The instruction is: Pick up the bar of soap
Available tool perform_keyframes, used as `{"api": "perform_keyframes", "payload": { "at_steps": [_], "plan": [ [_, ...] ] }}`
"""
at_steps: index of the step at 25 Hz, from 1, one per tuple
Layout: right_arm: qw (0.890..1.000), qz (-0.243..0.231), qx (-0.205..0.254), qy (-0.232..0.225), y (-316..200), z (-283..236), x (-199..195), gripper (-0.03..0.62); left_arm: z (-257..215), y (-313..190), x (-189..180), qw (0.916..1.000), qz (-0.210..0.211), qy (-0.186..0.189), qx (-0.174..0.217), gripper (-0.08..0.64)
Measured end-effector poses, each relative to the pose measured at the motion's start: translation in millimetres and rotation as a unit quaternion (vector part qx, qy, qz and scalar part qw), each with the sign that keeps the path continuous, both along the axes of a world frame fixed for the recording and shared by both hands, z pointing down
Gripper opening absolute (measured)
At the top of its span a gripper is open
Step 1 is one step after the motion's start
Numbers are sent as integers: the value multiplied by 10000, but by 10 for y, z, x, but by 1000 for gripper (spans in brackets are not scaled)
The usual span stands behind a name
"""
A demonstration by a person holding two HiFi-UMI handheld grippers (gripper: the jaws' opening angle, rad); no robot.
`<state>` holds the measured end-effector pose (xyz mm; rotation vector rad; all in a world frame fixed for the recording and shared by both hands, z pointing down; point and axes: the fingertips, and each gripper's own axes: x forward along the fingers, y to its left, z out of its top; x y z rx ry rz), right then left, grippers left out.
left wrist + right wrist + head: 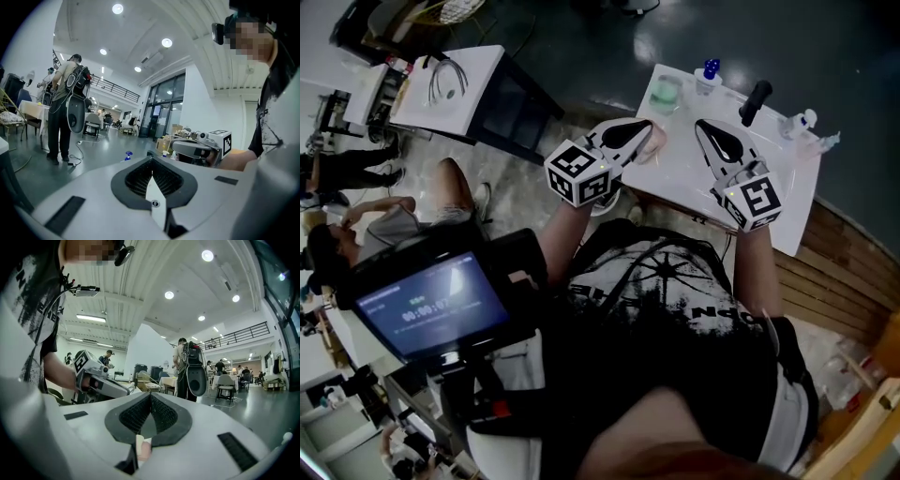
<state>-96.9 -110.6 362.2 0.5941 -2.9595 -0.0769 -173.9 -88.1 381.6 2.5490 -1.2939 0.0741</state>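
Soap (pixel 654 142) just beside left jaws

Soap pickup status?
Done: nothing yet. In hand: left gripper and right gripper are both shut and empty, over the white table. To do: the pinkish rounded object, possibly the bar of soap, lies by the left gripper's tip, ungrasped.

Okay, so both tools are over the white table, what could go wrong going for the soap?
Both the left tool and right tool are shut, so a closed tip could shove the pinkish bar, which lies near the table edge, onto the floor. The green cup just beyond it may get knocked.
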Motion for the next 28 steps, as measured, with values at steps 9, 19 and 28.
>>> {"api": "perform_keyframes", "payload": {
  "at_steps": [9,19,28],
  "plan": [
    [9992,374,-82,139,-318,83,-368,15,88,-406,-347,9989,435,158,-90,12],
    [9974,664,-162,220,-409,219,-433,15,183,-558,-434,9966,779,200,-164,12],
    [9969,704,-277,236,-502,303,-631,15,251,-661,-555,9922,1181,301,-279,12]
  ]
}}
